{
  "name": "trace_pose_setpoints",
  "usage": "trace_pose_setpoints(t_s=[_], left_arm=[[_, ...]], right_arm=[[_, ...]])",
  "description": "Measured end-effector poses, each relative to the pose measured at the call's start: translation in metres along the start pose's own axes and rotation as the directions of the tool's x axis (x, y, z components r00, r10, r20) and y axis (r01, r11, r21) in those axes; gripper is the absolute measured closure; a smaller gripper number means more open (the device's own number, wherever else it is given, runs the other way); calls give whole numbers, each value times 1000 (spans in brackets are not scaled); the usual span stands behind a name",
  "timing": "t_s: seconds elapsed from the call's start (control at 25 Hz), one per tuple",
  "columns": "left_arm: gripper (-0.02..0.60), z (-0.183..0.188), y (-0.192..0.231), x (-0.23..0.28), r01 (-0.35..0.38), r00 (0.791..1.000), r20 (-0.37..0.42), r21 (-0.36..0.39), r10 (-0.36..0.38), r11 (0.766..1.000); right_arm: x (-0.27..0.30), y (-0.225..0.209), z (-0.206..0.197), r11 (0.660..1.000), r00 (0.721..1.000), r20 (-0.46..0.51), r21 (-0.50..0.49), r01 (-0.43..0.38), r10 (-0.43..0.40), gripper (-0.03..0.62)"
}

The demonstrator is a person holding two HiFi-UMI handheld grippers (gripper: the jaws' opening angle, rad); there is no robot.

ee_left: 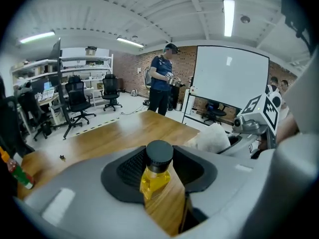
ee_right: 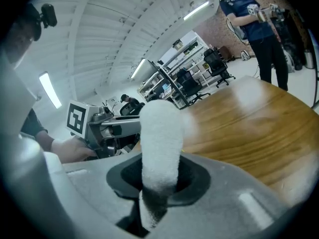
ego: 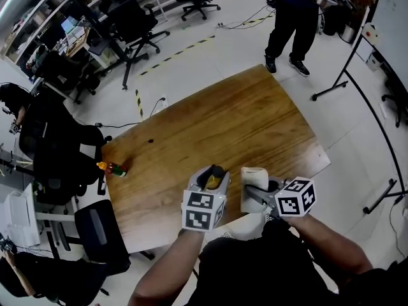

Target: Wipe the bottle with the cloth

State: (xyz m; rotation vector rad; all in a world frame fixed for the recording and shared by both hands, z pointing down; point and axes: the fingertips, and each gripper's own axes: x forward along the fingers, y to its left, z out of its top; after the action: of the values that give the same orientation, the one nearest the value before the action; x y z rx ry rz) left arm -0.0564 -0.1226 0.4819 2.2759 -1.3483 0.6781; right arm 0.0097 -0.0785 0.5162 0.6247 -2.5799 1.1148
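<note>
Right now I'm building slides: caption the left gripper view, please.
Left tongs hold the bottle above the table, cloth nearby.

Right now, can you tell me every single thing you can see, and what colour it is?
table: one, brown wood, middle of the room
small bottle: one, orange and red, lying at the table's left edge
dark speck: one, black, on the table, too small to tell what it is
office chairs: several, black, on the floor beyond the table
whiteboard: one, white, past the table's far side
standing person: one, dark clothes, beyond the far edge
bottle: one, yellow with black cap, between the left gripper's jaws
cloth: one, white, between the right gripper's jaws
left gripper: one, grey, shut on the bottle
right gripper: one, grey, shut on the cloth
</note>
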Motion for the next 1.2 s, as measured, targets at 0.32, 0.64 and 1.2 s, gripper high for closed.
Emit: trace_pose_setpoints(t_s=[0.32,0.64,1.2], left_arm=[[302,5,-13,-2,207,977,8,178,-212,962],[322,-12,-9,-18,453,878,-110,502,-465,736],[390,-6,-13,-11,707,679,-204,438,-705,555]], right_arm=[[-17,-14,4,1000,1000,24,-4,13,-13,520],[-32,-17,8,998,998,44,-25,50,-49,520],[-50,-23,2,986,981,93,23,166,-168,520]])
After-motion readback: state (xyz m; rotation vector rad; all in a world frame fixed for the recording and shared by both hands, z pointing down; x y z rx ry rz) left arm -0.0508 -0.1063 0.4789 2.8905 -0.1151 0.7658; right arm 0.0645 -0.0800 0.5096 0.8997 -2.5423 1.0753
